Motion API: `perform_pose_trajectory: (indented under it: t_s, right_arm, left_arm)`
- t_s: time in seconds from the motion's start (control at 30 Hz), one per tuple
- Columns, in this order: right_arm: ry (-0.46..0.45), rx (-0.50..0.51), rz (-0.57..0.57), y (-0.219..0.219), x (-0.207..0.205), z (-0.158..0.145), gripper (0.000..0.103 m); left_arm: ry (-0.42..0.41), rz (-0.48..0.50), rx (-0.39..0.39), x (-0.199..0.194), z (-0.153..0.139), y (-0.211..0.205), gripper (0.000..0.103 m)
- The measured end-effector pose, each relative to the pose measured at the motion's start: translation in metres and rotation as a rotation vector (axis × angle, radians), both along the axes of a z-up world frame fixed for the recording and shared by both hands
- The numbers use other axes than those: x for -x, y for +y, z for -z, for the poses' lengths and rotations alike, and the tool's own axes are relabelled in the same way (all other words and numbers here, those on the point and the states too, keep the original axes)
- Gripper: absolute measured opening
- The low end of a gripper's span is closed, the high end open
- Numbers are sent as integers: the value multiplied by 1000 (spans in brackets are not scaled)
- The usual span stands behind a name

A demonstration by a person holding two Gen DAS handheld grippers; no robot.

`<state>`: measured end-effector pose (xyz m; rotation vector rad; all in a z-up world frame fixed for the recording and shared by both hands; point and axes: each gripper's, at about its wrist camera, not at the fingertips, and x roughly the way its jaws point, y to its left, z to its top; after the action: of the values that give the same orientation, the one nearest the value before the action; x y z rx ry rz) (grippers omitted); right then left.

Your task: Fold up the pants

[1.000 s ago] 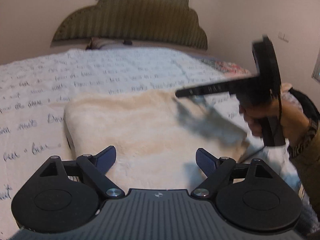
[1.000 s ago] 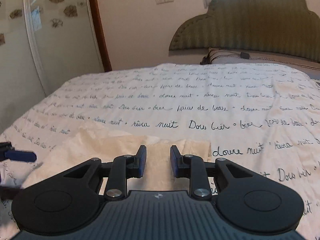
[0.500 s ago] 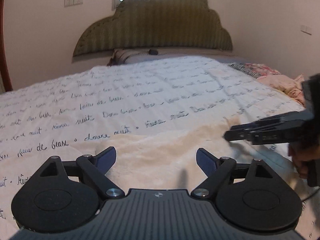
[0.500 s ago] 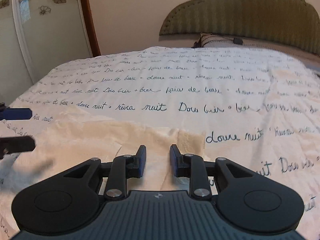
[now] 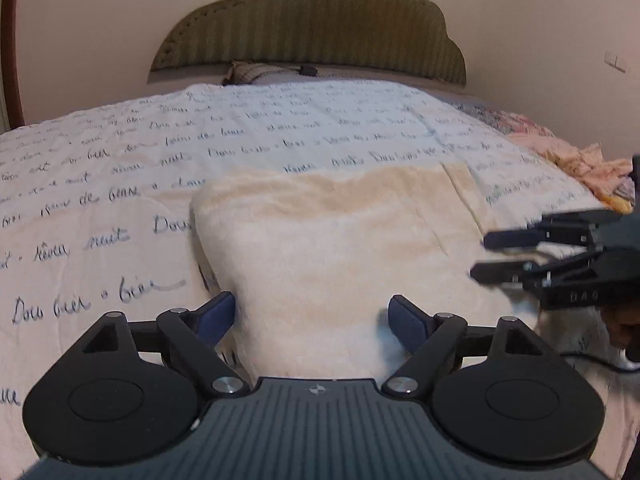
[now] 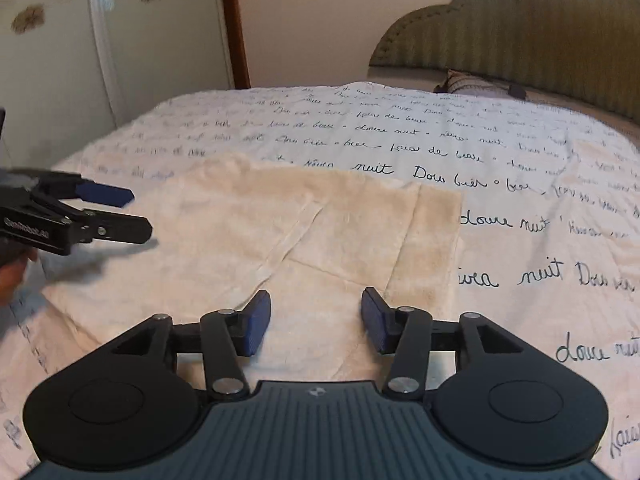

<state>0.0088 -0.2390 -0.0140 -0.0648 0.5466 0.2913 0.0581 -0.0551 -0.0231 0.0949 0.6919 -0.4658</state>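
The cream fleece pants (image 5: 340,240) lie folded flat on the bed, also shown in the right wrist view (image 6: 280,232). My left gripper (image 5: 310,320) is open and empty, its blue pads on either side of the pants' near edge. My right gripper (image 6: 316,320) is open and empty over the pants' near right part. The right gripper shows at the right of the left wrist view (image 5: 480,254), beside the pants' right edge. The left gripper shows at the left of the right wrist view (image 6: 140,214), over the pants' left edge.
The bed cover (image 5: 100,184) is white with dark script writing. A green padded headboard (image 5: 312,24) and a pillow (image 5: 256,72) stand at the far end. A heap of pink clothes (image 5: 576,160) lies at the bed's right edge. A wardrobe (image 6: 80,60) stands left.
The right gripper has opened from nearly shut. Both grippers have drawn back, so more of the folded pants shows. The left gripper stayed open.
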Motion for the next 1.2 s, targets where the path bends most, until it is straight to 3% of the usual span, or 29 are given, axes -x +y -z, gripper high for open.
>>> perform_pose_trajectory:
  t_s: [0.1, 0.2, 0.3, 0.43, 0.57, 0.7, 0.8, 0.87, 0.9, 1.0, 1.1, 1.2]
  right_arm:
    - [-2, -57, 4, -8, 10, -7, 50]
    - [-48, -151, 103, -34, 17, -16, 64]
    - [22, -310, 184, -75, 5, -8, 66]
    - [115, -478, 148, -98, -9, 13, 66]
    - [183, -538, 82, -106, -25, 29, 66]
    - [209, -715, 31, -124, -39, 36, 65]
    - [179, -603, 15, -107, -39, 26, 44]
    - [158, -523, 35, -97, -35, 21, 35]
    - [150, -518, 49, -96, -32, 19, 32]
    - [120, -508, 81, -92, -25, 14, 26]
    - [70, -461, 85, -79, -14, 2, 21]
    - [5, -418, 62, -60, -8, -19, 19]
  left_arm:
    - [-76, 23, -18, 19, 6, 1, 88]
    - [4, 18, 101, 1, 0, 20, 88]
    - [109, -23, 248, -24, 4, 41, 90]
    - [264, -48, 384, -48, 19, 57, 91]
    - [295, -30, 456, -55, 24, 61, 100]
    - [296, -6, 467, -61, 24, 53, 100]
    - [258, 6, 440, -56, 21, 39, 89]
    - [199, -1, 360, -49, 18, 28, 70]
    - [170, -12, 318, -46, 16, 25, 50]
    - [129, -18, 311, -38, 9, 30, 32]
    - [67, -14, 308, -29, -3, 33, 24]
    - [-26, -3, 270, -18, -22, 31, 23]
